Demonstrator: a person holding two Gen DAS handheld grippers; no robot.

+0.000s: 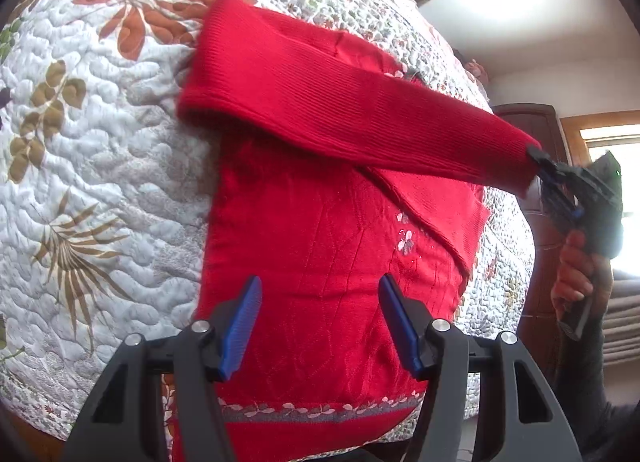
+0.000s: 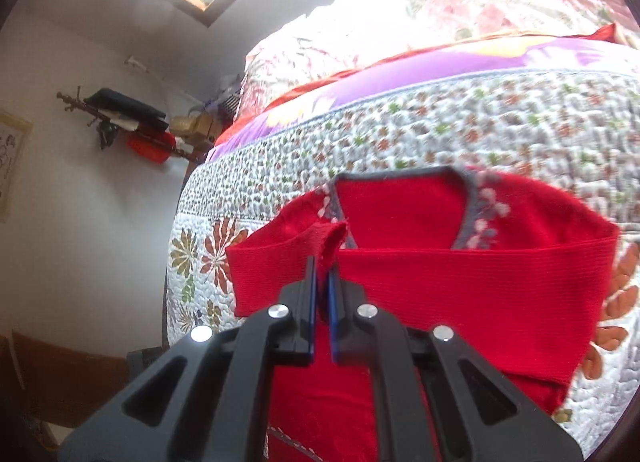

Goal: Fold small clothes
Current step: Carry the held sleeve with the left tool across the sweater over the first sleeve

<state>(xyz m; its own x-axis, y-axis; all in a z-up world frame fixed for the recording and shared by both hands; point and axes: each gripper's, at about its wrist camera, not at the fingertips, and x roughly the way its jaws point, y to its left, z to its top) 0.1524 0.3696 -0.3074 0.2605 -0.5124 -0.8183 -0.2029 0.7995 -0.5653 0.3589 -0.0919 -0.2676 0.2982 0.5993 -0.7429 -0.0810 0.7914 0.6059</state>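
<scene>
Red knit sweater (image 1: 320,262) lies flat; one sleeve (image 1: 360,110) crosses it.

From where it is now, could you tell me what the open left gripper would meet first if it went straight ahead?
Most likely the red sweater: the left gripper hangs open over its body, and the sleeve folded across it lies further on. Depth is unclear, so contact height is a guess.

Both wrist views close over sweater (image 1: 320,222)
</scene>
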